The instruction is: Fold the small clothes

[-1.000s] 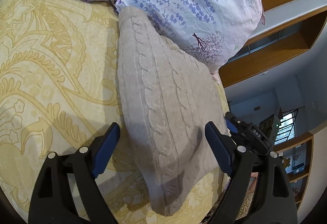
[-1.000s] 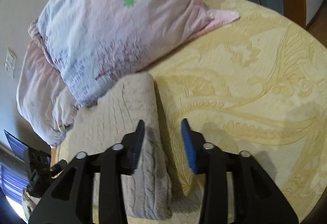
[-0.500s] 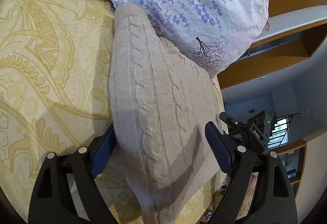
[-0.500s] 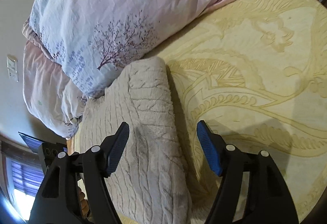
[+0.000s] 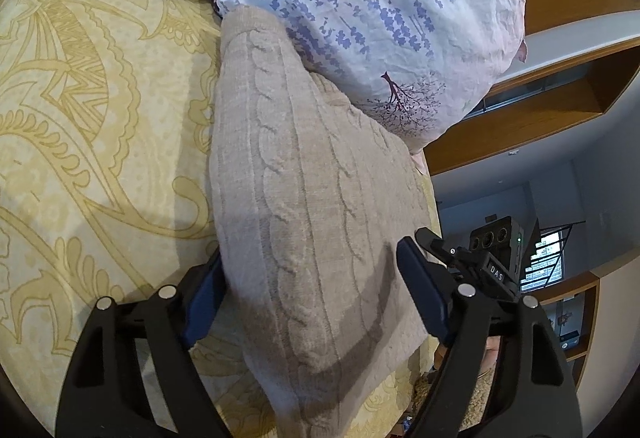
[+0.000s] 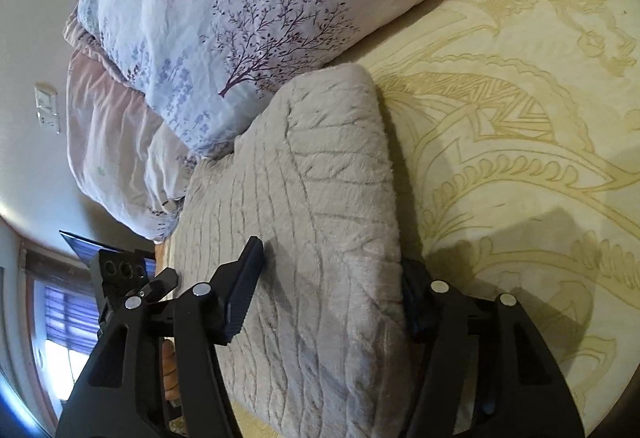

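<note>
On the yellow patterned bed (image 5: 100,142), your folded beige knit sweater (image 5: 304,206) lies against the floral pillow (image 5: 380,18). Both tongs have pushed forward since a second ago: your left tongs (image 5: 310,298) now straddle its near end, spread wide and gripping nothing, and your right tongs (image 6: 332,298) have opened from narrow to wide, bracketing the folded edge.

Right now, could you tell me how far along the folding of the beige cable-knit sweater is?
Done: the beige cable-knit sweater lies as a thick folded bundle on the yellow patterned bedspread, against the floral pillow.

In hand: the left gripper and right gripper both straddle it, jaws wide, not clamped.

Left: probably closing on it for a final fold or carrying it off; I cannot tell which.
</note>
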Available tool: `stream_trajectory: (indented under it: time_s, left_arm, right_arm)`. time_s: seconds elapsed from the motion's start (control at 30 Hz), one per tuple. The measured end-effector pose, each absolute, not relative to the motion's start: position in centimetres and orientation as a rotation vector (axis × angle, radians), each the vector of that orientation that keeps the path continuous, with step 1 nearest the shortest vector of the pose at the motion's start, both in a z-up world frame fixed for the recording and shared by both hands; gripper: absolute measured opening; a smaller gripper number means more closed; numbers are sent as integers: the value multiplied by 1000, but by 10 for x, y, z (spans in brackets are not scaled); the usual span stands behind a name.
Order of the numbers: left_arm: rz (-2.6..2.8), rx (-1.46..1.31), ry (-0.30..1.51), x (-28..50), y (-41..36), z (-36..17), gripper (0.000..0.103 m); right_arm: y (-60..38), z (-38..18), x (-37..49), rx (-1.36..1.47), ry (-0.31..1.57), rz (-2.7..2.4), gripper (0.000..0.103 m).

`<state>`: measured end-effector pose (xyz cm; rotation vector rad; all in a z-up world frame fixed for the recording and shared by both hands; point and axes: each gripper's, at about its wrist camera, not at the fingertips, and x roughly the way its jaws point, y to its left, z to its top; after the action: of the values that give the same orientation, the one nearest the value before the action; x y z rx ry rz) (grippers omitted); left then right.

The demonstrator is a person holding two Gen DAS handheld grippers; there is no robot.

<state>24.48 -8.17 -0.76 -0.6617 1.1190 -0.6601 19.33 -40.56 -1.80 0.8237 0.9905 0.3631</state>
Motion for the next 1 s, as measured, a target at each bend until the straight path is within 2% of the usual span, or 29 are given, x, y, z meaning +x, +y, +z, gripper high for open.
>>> stream_trajectory:
  time_s: [0.1,0.23,0.33,0.4,0.47,0.73,1.0]
  left_arm:
    - [-659,-671,1119,245,-82,-8,76]
    - [-664,-689,1122,244,-81,-11,71]
    - [-669,-712,1115,243,-76,-11,59]
    - [-676,-725,1107,243,-72,-10,47]
    - [-691,-740,1096,241,-67,-7,43]
    - [-719,-685,1021,224,-34,22,39]
    - [-629,-668,935,220,50,46,39]
  right_arm:
    - [-407,-21,192,849,992,386,54]
    - [-407,-25,190,887,988,422,39]
    - [-407,-25,186,901,972,438,34]
    - [-404,-21,183,902,956,443,33]
    - [-399,-13,179,888,936,450,32]
    - [-351,15,171,799,881,509,29]
    - [-266,32,187,632,783,574,29]
